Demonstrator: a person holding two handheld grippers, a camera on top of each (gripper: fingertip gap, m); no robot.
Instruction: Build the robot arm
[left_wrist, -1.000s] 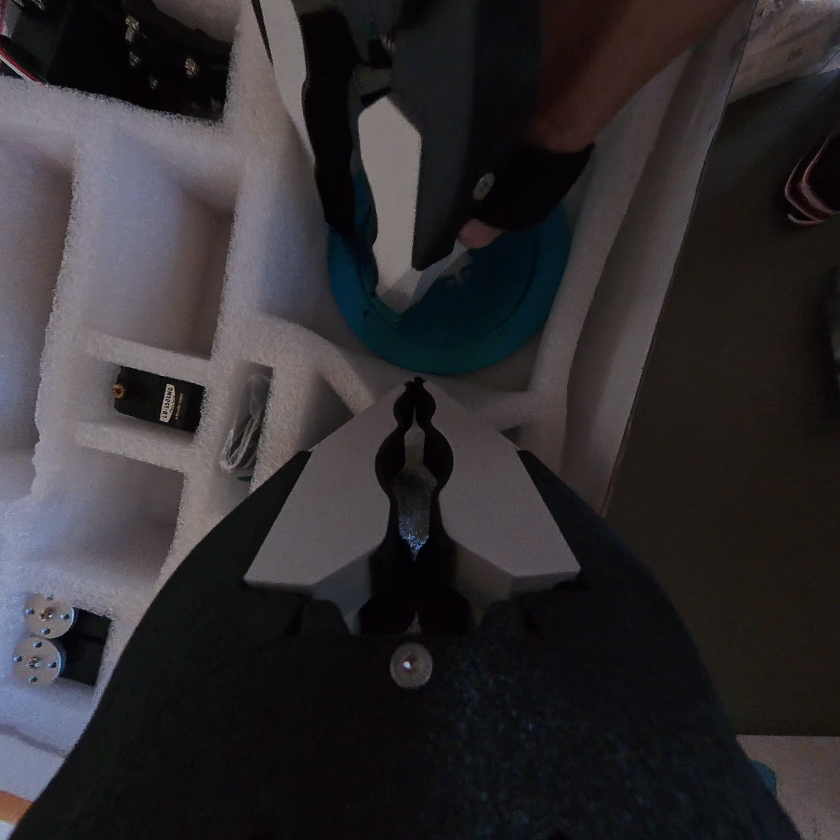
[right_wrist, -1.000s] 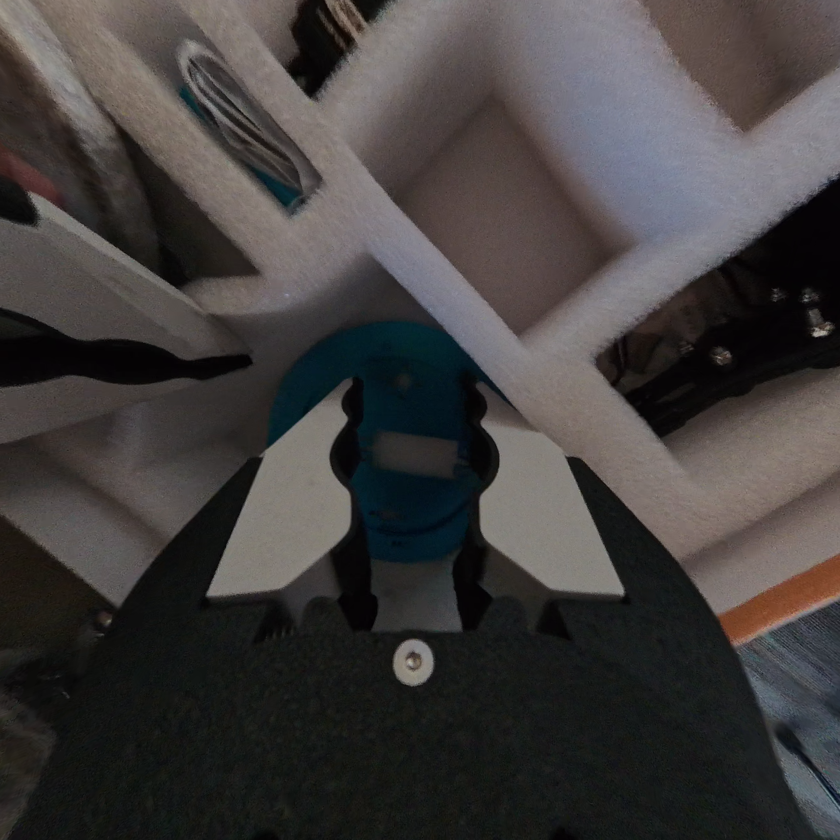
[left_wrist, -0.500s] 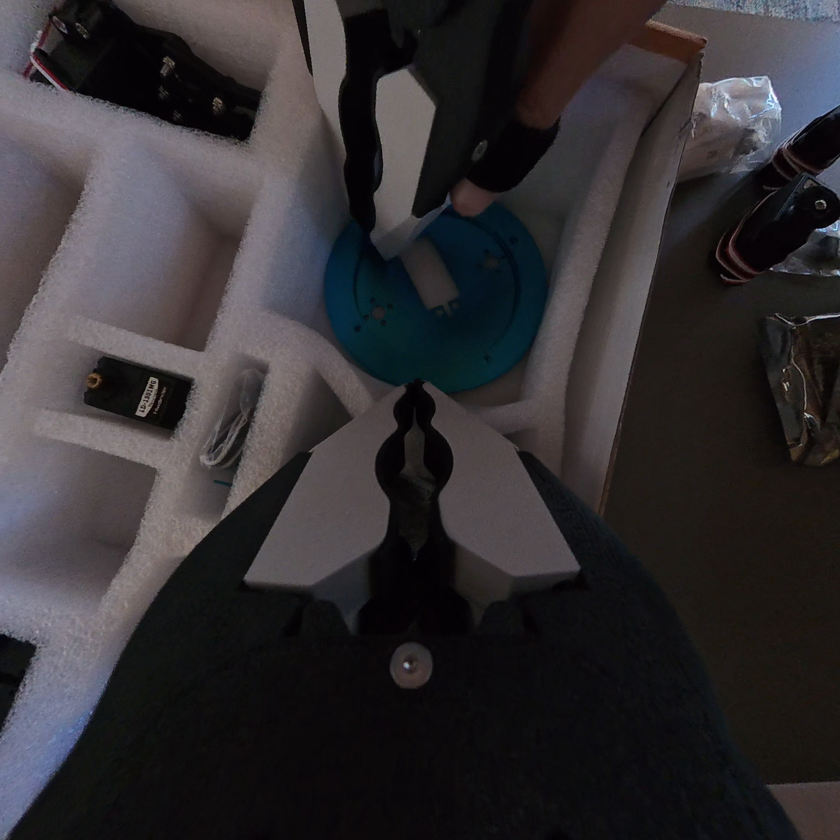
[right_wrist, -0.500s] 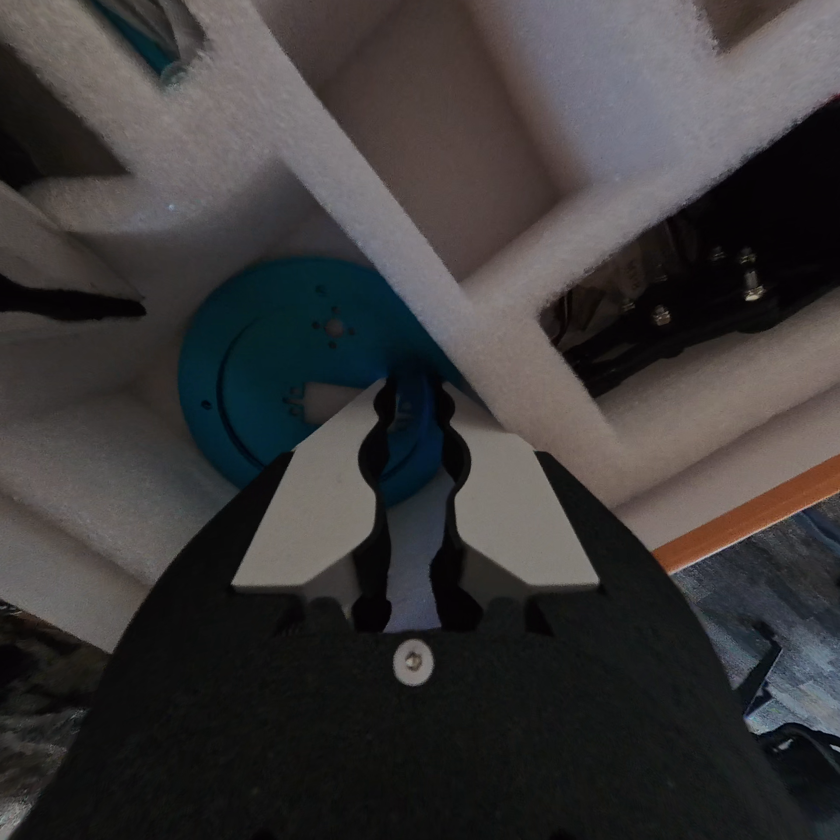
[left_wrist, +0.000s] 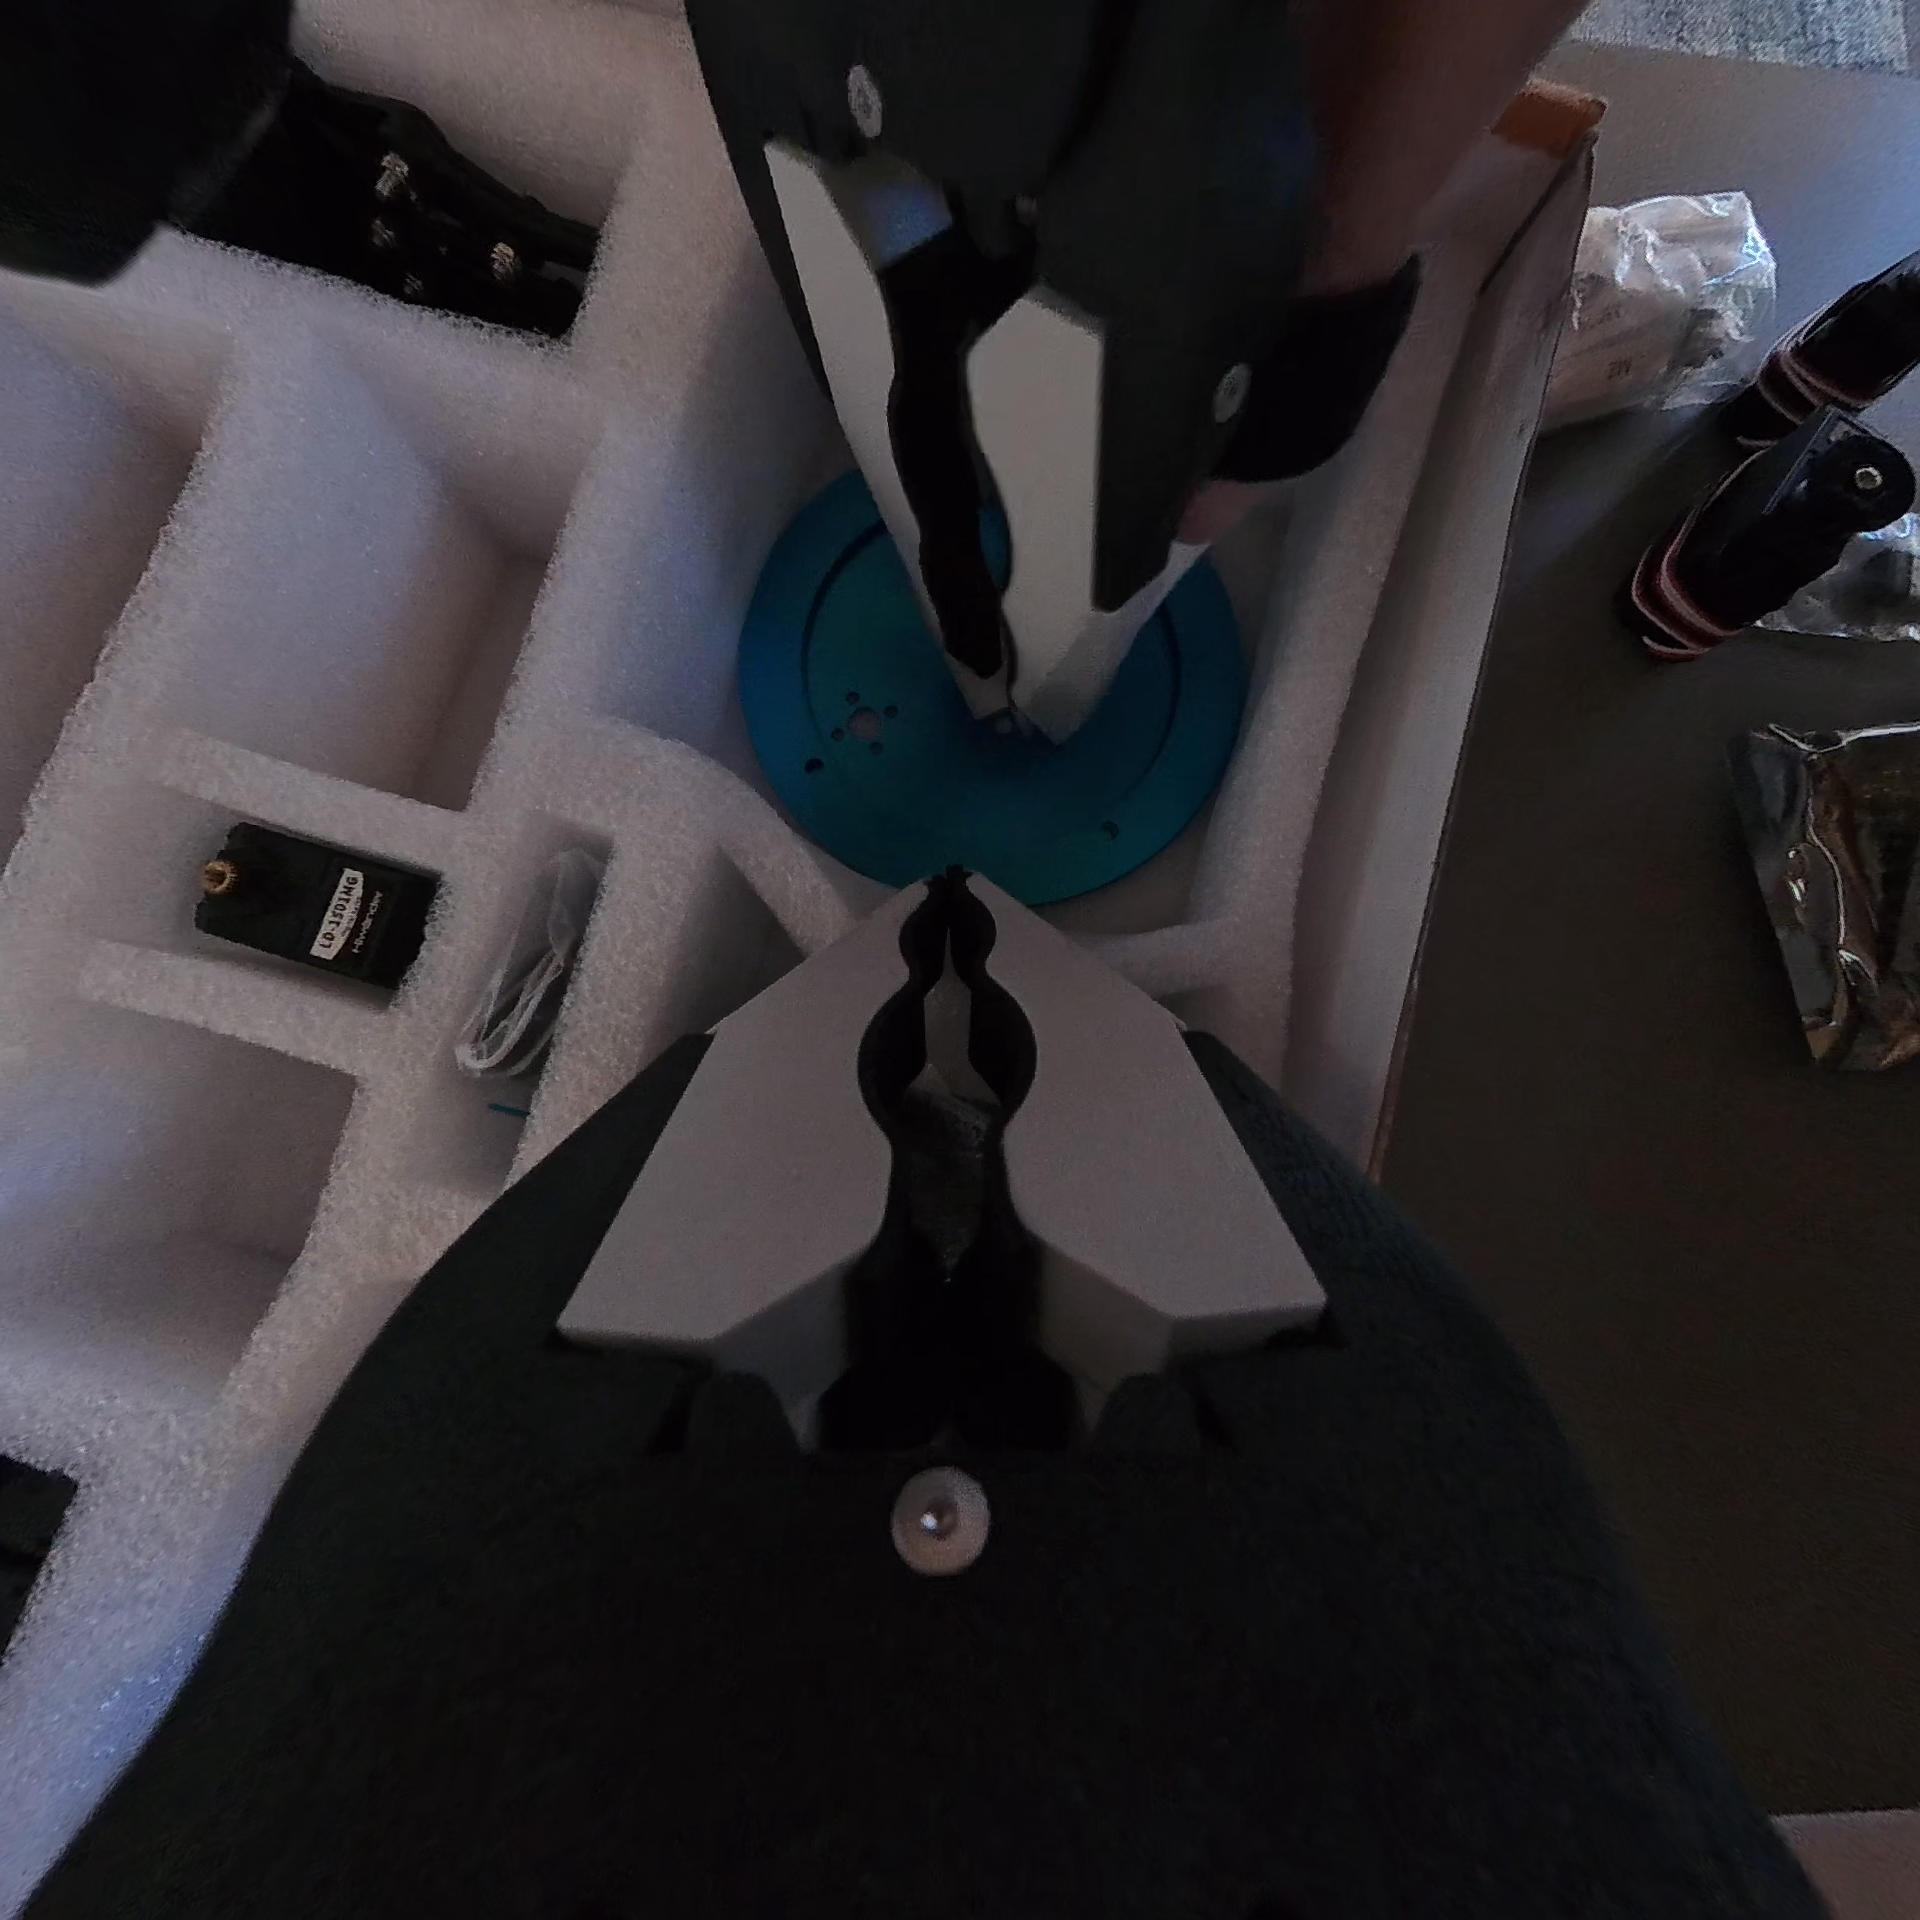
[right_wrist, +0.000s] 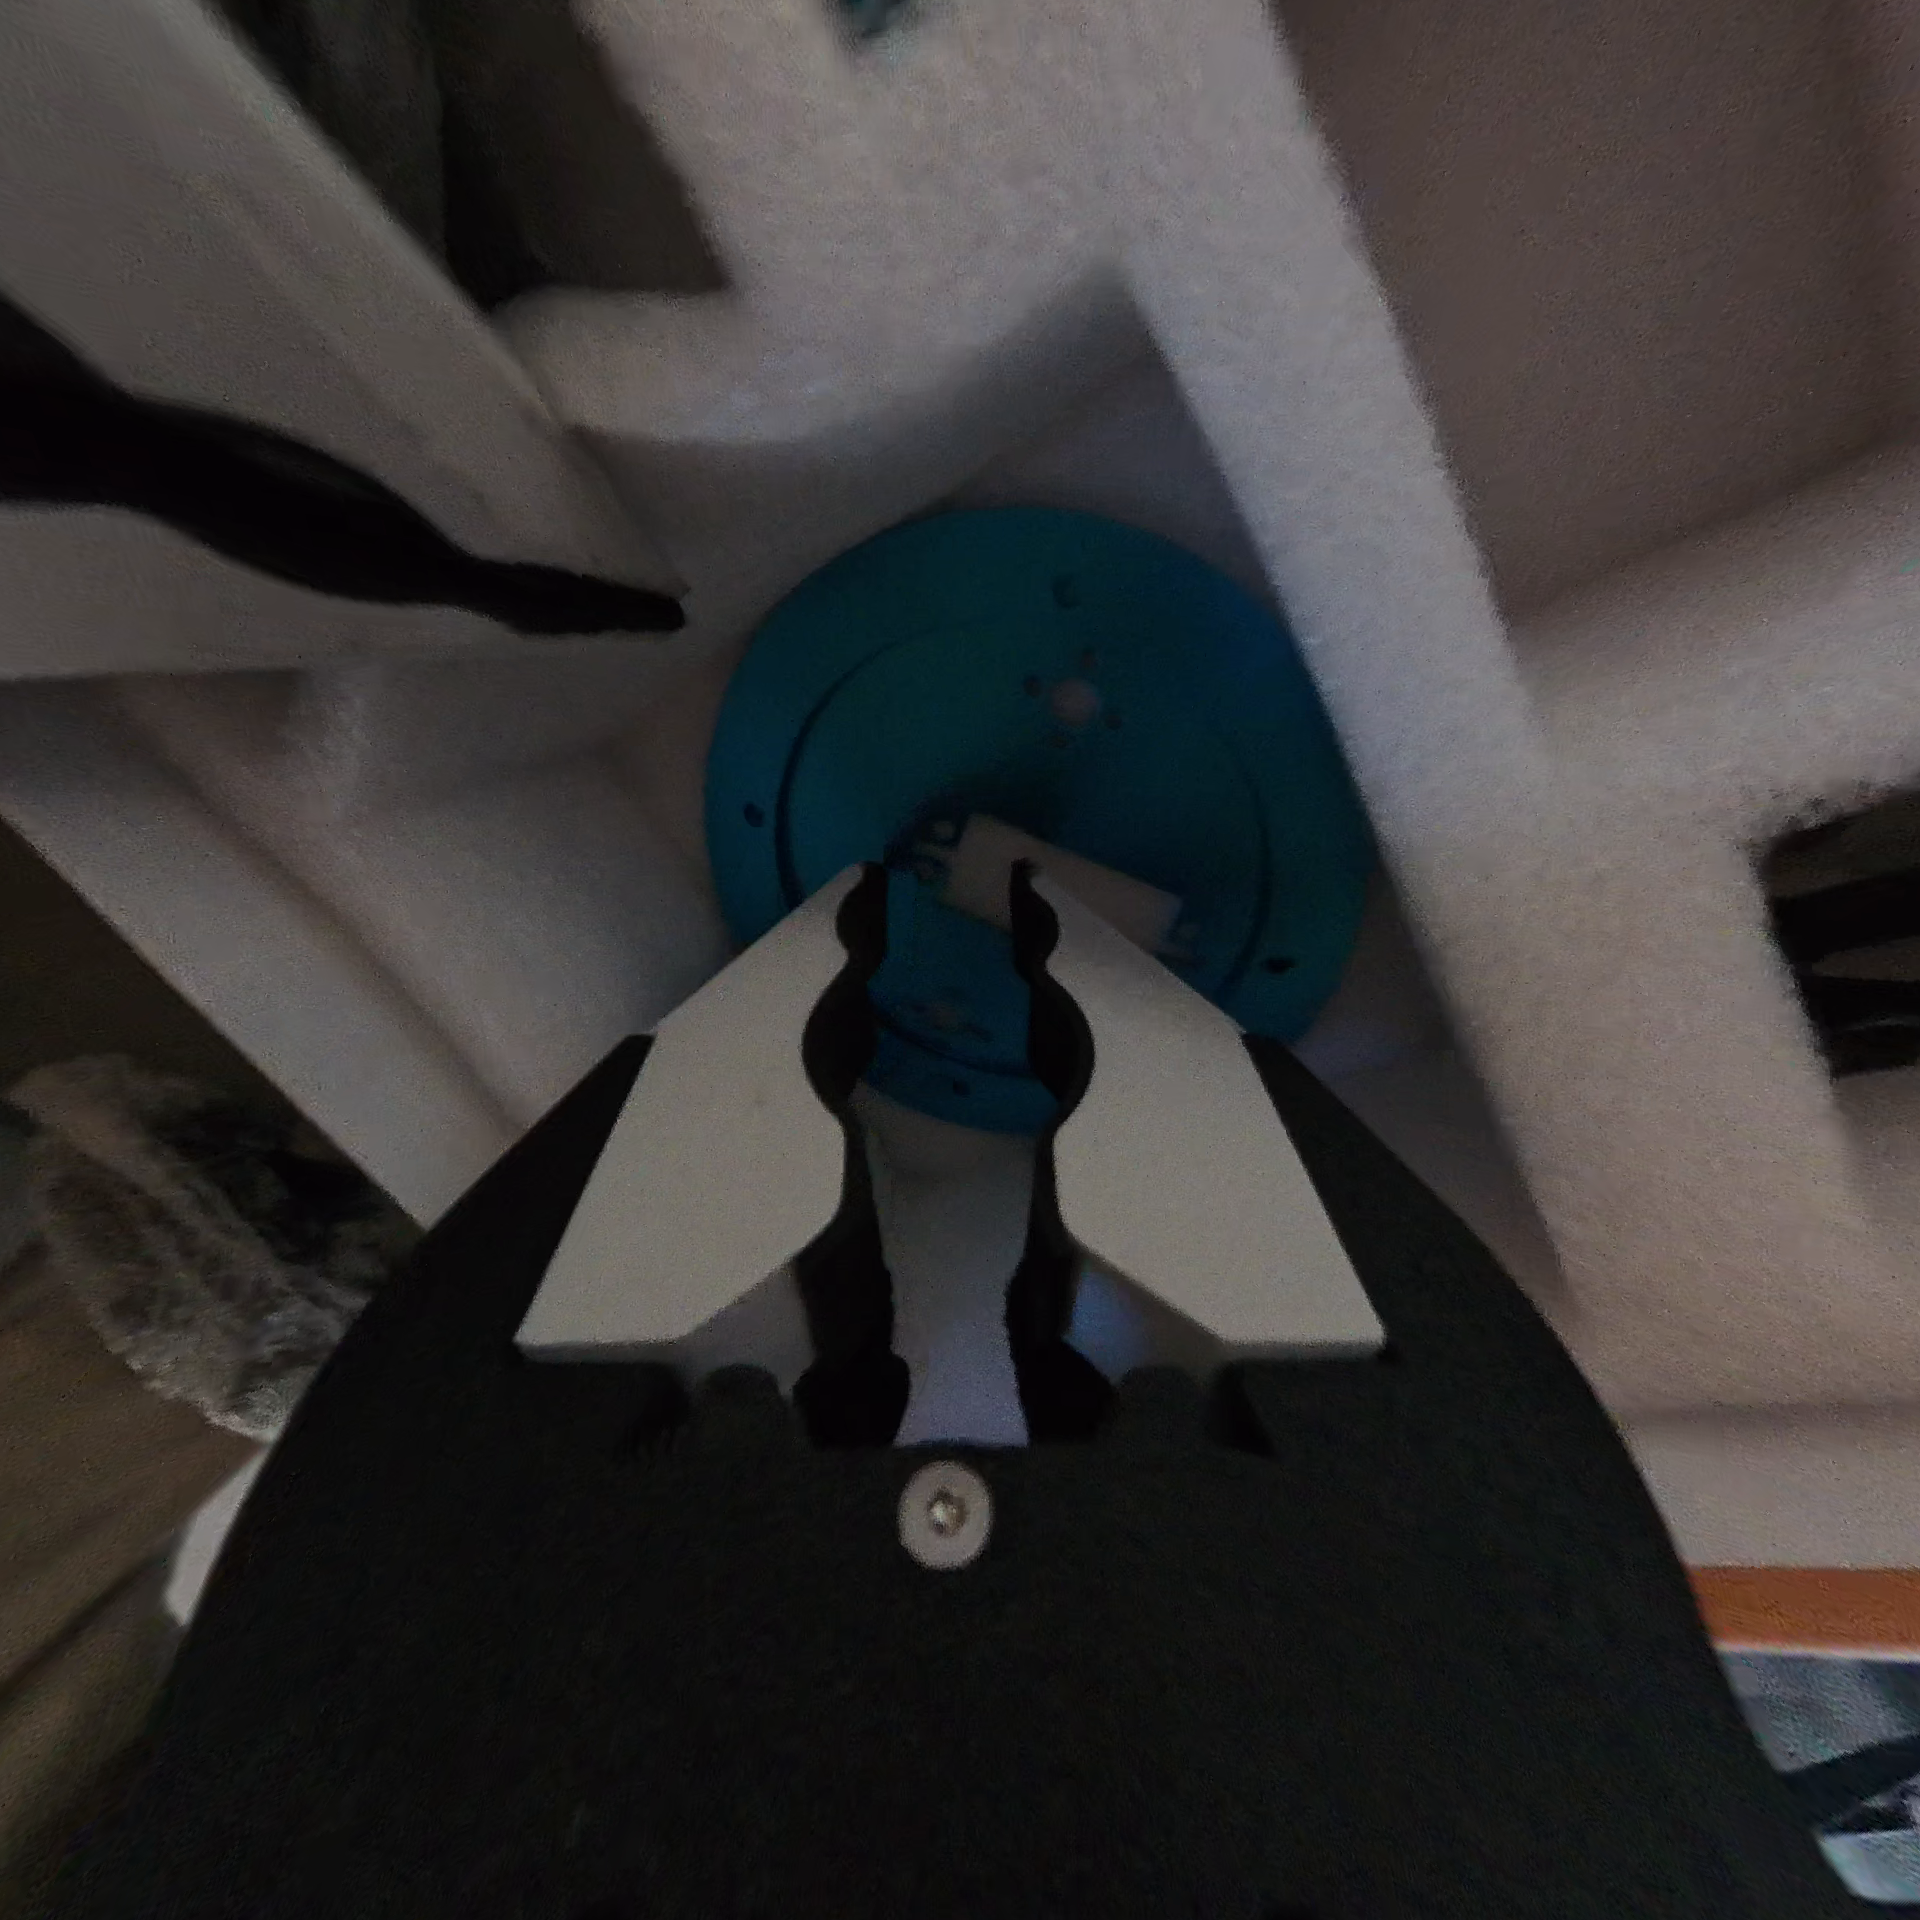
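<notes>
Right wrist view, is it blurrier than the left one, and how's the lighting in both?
Right wrist view: yes, the white foam insert and the left gripper are smeared, while the blue disc is fairly readable. Left wrist view: sharper, but dim, with the right gripper and the dark table underexposed, and wide-angle bending at the edges.

white foam insert | black servo in pocket | silver foil bag on dark table

Ahead of your right fingers, the blue disc sits in a tight pocket: foam wall to their right, the left gripper crowding in from their left. Only the disc's top lies open.
</notes>
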